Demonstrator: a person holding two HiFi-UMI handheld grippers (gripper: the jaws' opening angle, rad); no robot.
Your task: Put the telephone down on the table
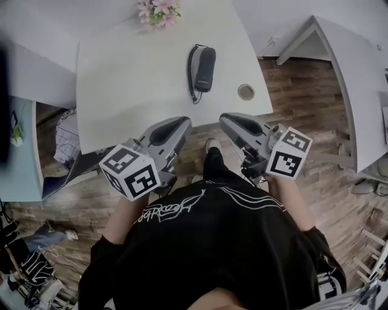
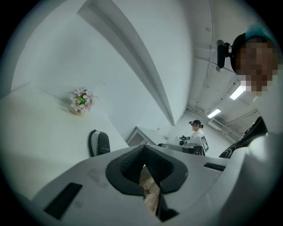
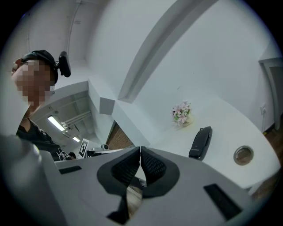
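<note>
The telephone (image 1: 202, 68), a dark handset on a grey base with a thin cord, lies on the white table (image 1: 121, 72), right of its middle. Neither gripper touches it. My left gripper (image 1: 180, 124) hovers at the table's near edge, jaws shut with nothing between them. To its right, my right gripper (image 1: 226, 120) is also shut and empty. In the left gripper view the telephone (image 2: 98, 143) lies beyond the closed gripper (image 2: 143, 148). In the right gripper view the telephone (image 3: 201, 142) sits ahead and right of the closed gripper (image 3: 140, 150).
A small pot of pink flowers (image 1: 159, 12) stands at the table's far edge. A round cable hole (image 1: 245, 92) is near the front right corner. Another white desk (image 1: 357, 79) stands to the right, over a wooden floor (image 1: 303, 103). A person (image 2: 196, 130) sits in the background.
</note>
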